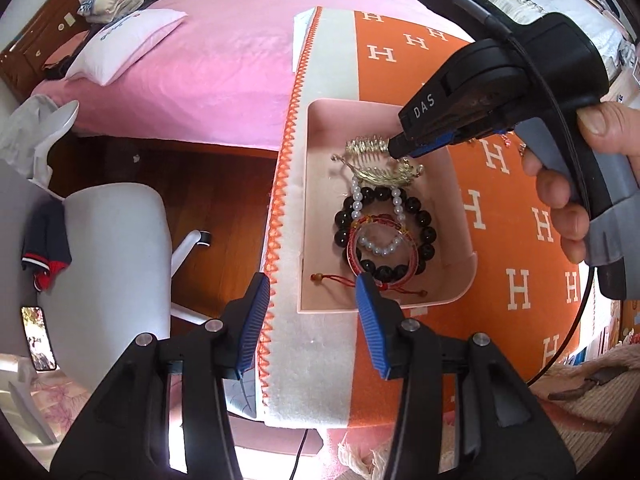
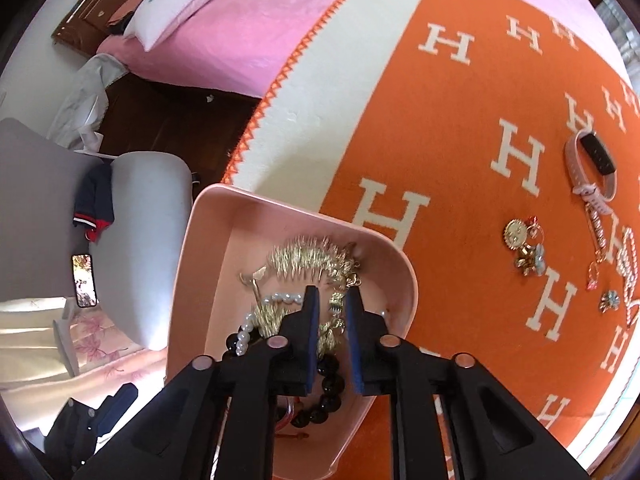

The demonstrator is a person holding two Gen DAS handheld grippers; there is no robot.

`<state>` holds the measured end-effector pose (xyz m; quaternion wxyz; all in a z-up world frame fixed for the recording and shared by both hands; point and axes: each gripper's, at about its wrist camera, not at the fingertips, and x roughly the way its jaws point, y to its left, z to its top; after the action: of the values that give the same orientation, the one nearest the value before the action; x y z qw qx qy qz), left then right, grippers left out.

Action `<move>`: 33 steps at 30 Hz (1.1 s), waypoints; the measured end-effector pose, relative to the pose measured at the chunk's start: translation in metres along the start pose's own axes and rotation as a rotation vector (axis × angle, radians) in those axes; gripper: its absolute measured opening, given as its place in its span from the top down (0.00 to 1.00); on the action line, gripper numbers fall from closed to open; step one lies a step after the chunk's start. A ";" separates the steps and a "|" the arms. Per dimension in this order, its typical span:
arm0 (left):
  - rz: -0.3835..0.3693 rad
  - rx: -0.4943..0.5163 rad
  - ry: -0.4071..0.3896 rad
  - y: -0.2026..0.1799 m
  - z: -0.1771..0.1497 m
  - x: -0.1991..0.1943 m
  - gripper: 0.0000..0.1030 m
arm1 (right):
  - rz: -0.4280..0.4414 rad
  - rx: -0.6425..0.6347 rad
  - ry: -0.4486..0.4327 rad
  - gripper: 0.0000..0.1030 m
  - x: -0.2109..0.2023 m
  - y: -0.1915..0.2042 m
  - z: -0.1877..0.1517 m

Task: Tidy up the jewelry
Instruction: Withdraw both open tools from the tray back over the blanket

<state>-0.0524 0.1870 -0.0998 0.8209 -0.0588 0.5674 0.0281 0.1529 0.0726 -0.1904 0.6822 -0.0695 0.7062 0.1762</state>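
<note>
Gold comb (image 1: 366,146) crosswise in pink tray (image 1: 316,200), teeth away; both hand-held grippers (image 2: 332,300) empty, parted.

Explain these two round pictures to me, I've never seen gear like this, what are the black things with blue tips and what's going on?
No robot here: a person holds a trigger-handled tool in each hand, each ending in two blue-padded tongs, with a wide-angle camera looking along them. One picture is from the left tongs, which are open near the pink tray. The other is from the right tongs, also visible from outside in the left view, hovering over the tray with a narrow gap and nothing clearly gripped. The tray holds a black bead bracelet, a pearl strand, a red cord bracelet and gold hair combs. On the orange blanket outside lie a watch and small brooches.
</note>
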 end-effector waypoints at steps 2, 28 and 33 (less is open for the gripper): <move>0.001 -0.001 -0.001 0.001 -0.001 -0.001 0.60 | 0.002 -0.003 -0.009 0.77 -0.001 -0.002 -0.001; -0.003 0.122 0.005 -0.037 0.015 0.008 0.60 | 0.025 -0.039 -0.120 0.75 -0.056 -0.038 -0.104; -0.010 0.159 0.024 -0.049 0.019 0.011 0.58 | 0.034 0.060 -0.134 0.75 -0.061 -0.080 -0.112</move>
<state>-0.0250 0.1407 -0.1007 0.8163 0.0034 0.5771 -0.0219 0.0786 -0.0486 -0.1412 0.7267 -0.0249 0.6649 0.1707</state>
